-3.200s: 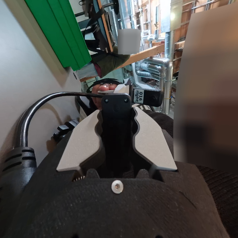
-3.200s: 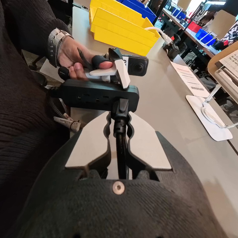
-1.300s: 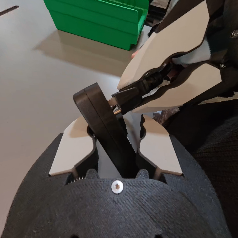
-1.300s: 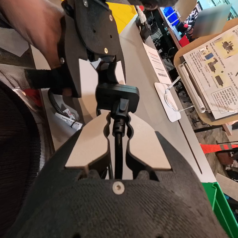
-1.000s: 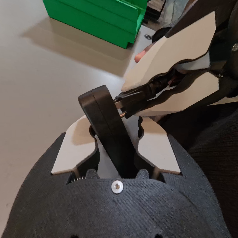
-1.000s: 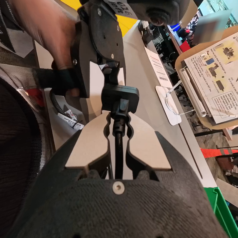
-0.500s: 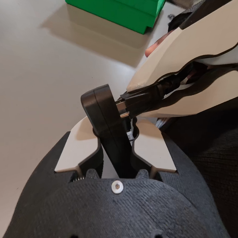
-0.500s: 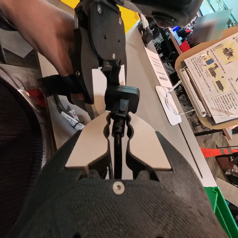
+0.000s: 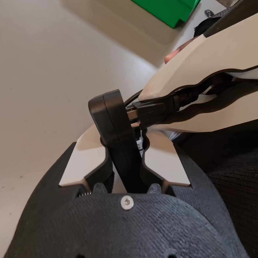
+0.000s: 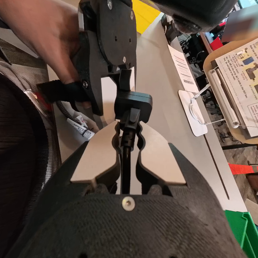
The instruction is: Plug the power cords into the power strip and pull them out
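Just above the near edge of the desk (image 9: 41, 83), the power strip (image 9: 111, 122) is pinched edge-on in the left gripper (image 9: 124, 141), its jaws pressed onto the strip's thin sides. The right gripper (image 10: 129, 125) has its jaws clamped on the plug (image 10: 132, 118) of a black power cord (image 10: 125, 167), right at the strain relief.

What's changed over the last second: not a lot, honestly. The plug has crept a bit closer, but in the left wrist view you can see bare metal prongs (image 9: 134, 118) showing between plug body and strip face. So it's started, not seated. The whole pair has also tilted since a few seconds back, with the green bin (image 9: 167, 11) now at the far right edge of view.

My read is this cord needs a firmer straight push before it counts as plugged in, and pulling out comes after that.
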The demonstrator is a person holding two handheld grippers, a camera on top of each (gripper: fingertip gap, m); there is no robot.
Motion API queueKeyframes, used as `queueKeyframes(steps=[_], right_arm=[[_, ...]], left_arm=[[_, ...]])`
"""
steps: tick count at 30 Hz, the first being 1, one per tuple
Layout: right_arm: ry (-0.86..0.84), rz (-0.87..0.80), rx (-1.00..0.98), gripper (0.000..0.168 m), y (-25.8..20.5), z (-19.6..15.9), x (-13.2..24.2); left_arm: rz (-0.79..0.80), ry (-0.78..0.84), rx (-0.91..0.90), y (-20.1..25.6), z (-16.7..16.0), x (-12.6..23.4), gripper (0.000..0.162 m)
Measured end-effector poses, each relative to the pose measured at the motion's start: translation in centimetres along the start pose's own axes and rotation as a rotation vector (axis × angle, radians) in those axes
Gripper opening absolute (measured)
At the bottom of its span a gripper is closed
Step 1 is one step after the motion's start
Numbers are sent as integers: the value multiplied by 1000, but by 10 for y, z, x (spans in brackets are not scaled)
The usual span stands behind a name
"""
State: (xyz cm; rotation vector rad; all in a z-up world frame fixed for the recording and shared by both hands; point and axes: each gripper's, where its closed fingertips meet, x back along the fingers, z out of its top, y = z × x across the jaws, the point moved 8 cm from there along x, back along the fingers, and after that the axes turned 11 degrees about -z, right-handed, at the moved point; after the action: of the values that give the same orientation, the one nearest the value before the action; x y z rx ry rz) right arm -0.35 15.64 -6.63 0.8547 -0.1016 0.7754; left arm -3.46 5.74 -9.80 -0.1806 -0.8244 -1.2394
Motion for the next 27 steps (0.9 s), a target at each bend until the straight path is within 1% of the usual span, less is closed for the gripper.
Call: queueKeyframes(steps=[3, 5, 8, 11, 15, 18, 21, 22, 23, 25, 27], right_arm=[[-1, 2, -36, 23, 1, -1, -4], [5, -24, -39, 23, 8, 5, -6], [-14, -58, -20, 24, 12, 8, -7], [83, -56, -30, 28, 12, 7, 3], [138, 75, -225, 43, 21, 5, 12], [218, 167, -392, 47, 27, 1, 14], [420, 266, -600, 47, 42, -3, 24], [478, 301, -687, 50, 49, -7, 27], [509, 324, -769, 45, 56, -12, 27], [506, 344, -860, 48, 64, -23, 24], [465, 356, -859, 52, 61, -28, 18]], left_arm=[[-46, 6, 36, -5, 0, -1, 46], [-129, 102, 61, -12, 4, 3, 45], [-104, 118, 42, -18, 9, 6, 40], [-126, 154, 33, -21, 10, 11, 33], [-153, 196, 64, -25, 7, 16, 32], [-127, 204, 27, -24, 9, 19, 31], [-135, 222, -23, -22, 8, 21, 32], [-142, 245, -46, -22, 8, 22, 32], [-160, 269, -74, -21, 8, 23, 31], [-193, 315, -135, -18, 8, 26, 31], [-196, 355, -164, -15, 10, 29, 31]])
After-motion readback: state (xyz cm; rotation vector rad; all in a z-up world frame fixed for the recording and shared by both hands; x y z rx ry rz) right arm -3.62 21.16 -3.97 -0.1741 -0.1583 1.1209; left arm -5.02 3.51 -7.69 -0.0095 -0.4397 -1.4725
